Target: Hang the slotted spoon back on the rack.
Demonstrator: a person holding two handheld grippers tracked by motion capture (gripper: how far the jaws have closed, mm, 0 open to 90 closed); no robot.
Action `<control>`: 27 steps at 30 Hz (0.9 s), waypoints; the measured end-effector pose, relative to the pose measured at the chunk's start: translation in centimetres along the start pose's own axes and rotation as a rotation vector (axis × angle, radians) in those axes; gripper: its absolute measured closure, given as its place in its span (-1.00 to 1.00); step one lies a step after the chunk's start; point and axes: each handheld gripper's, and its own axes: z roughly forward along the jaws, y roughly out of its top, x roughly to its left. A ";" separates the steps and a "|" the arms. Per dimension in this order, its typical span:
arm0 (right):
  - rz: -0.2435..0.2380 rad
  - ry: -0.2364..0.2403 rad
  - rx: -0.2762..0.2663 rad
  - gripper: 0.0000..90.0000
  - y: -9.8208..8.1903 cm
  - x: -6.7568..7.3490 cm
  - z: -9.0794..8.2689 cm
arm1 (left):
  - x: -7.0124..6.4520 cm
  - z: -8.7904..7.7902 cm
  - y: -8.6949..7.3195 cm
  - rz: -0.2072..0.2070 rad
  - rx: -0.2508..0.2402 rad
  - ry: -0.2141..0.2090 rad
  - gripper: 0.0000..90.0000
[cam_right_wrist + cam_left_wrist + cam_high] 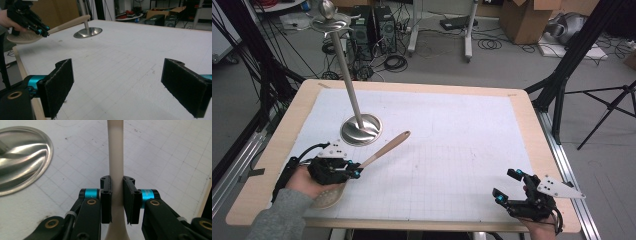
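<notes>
- Wooden spoon (pixel 384 150): we see a pale wooden spoon held over the near left part of the surface (pixel 452 150), its handle slanting up and away toward the middle and its round bowl end low beside the person's left hand (pixel 304 181).
- We see the left gripper (pixel 357 171) clamped on the spoon's handle; in the left gripper view the two black jaws press on either side of the pale handle (pixel 115 157), which runs straight up the picture between them.
- In the right gripper view the spoon (pixel 67 23) appears lifted off the surface, bowl end near the left edge, handle tip pointing toward a metal stand.
- Just beyond the spoon's handle tip we see the round, shiny metal base (pixel 361 129) of the stand, resting on the left half of the surface; a slim metal pole (pixel 346 70) rises from it and leans toward the far left corner, ending in a small dish-shaped top (pixel 329 22).
- We see the right gripper (pixel 507 186) near the near right corner of the surface, well apart from the spoon; its jaws stand wide with nothing between them, and its dark pads (pixel 58 86) frame bare gridded white mat.
- A grey sleeve (pixel 279 215) covers the person's left forearm at the near left edge.
</notes>
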 end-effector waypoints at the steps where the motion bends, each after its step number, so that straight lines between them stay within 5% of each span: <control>1: -0.004 -0.001 -0.001 -0.78 0.0 0.0 0.0 | 0.1 -0.4 0.0 -0.001 -0.005 0.006 0.73; 16: 0.000 -0.002 0.015 -0.78 -0.2 0.0 0.3 | 1.8 -4.9 0.2 -0.031 -0.164 0.041 0.73; 27: -0.005 -0.007 0.012 -0.78 -0.2 -0.1 0.2 | 3.0 -6.5 0.7 -0.023 -0.180 0.067 0.73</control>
